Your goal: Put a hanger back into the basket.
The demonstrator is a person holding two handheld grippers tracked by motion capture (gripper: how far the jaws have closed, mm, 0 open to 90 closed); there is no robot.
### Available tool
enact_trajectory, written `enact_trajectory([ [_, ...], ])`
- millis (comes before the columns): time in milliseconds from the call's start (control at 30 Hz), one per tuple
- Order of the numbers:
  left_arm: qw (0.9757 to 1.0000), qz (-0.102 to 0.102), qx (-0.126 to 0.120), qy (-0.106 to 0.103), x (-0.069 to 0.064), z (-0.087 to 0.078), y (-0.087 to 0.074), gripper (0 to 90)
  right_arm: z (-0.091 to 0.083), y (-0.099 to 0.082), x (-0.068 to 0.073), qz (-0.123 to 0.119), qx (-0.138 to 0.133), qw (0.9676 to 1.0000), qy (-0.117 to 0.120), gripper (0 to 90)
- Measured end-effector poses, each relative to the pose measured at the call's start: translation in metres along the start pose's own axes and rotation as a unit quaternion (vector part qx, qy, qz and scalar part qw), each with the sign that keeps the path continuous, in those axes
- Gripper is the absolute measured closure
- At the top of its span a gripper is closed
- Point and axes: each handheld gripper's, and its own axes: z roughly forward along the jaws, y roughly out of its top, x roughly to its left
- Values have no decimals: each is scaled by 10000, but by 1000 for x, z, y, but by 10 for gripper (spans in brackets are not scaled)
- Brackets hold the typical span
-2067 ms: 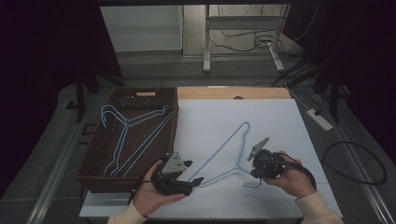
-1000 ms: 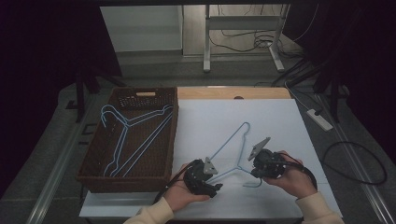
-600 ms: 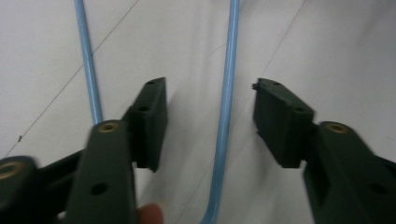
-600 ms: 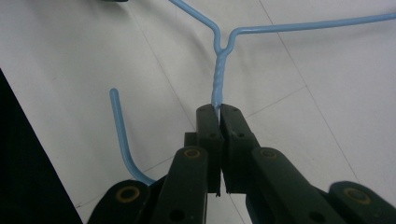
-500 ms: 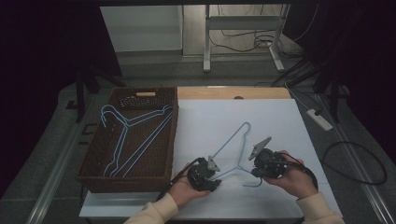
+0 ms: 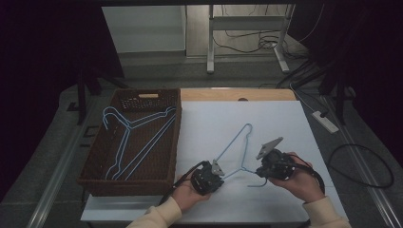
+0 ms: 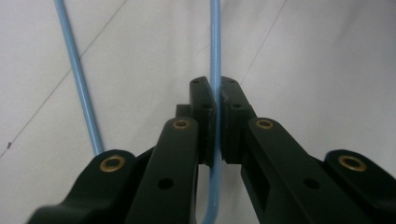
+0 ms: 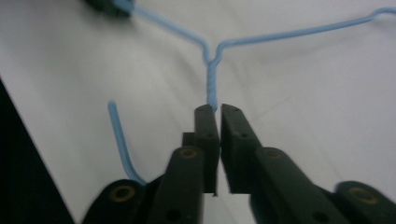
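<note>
- Now pinching one arm of the pale-blue wire hanger [image 7: 215, 56]: left gripper [image 6: 215, 172], jaws just closed.
- Just easing apart at the twisted neck: right gripper [image 8: 217, 110], a narrow gap showing.
- Lying on white table [image 6: 266, 118] beside brown wicker basket [image 6: 142, 178]; handover apparently underway.

Basket [image 6: 95, 185] left; rt tabletop [image 6: 285, 118] free

You have a pale blue wire hanger [image 6: 236, 151] on the white table [image 6: 285, 123]; at the frame's left, more pale blue hangers [image 6: 128, 137] lie in your dark brown woven basket [image 6: 95, 183]. Both grippers are black.
</note>
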Motion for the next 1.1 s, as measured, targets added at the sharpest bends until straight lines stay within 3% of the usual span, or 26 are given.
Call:
enact_trajectory([
  [133, 9999, -37, -136, 36, 1, -6, 0, 860, -8, -3, -10, 376, -803, 9960, -134, 561],
  [167, 9998, -69, -188, 42, 2, -7, -1, 860, -12, -6, -15, 542, -1086, 9924, -212, 519],
  [267, 9995, -114, -289, 61, 3, -11, -2, 861, -22, -15, -27, 1032, -1835, 9773, -255, 439],
  [367, 9991, -163, -377, 75, 4, -14, -3, 861, -27, -26, -36, 1352, -2207, 9653, -360, 408],
  [533, 9980, -220, -565, 176, 4, -22, -5, 862, -28, -43, -46, 1697, -2528, 9512, -510, 401],
  [600, 9972, -271, -659, 210, 4, -26, -5, 863, -26, -49, -50, 1803, -2528, 9490, -553, 399],
  [700, 9962, -371, -781, 137, 2, -30, -4, 862, -22, -55, -51, 1856, -2515, 9484, -535, 400],
  [867, 9950, -388, -905, 154, -2, -40, -2, 863, -10, -64, -47, 1702, -2437, 9538, -446, 393],
  [1100, 9936, -377, -1062, 92, -3, -53, 0, 863, -5, -64, -42, 1570, -2511, 9539, -483, 379],
])
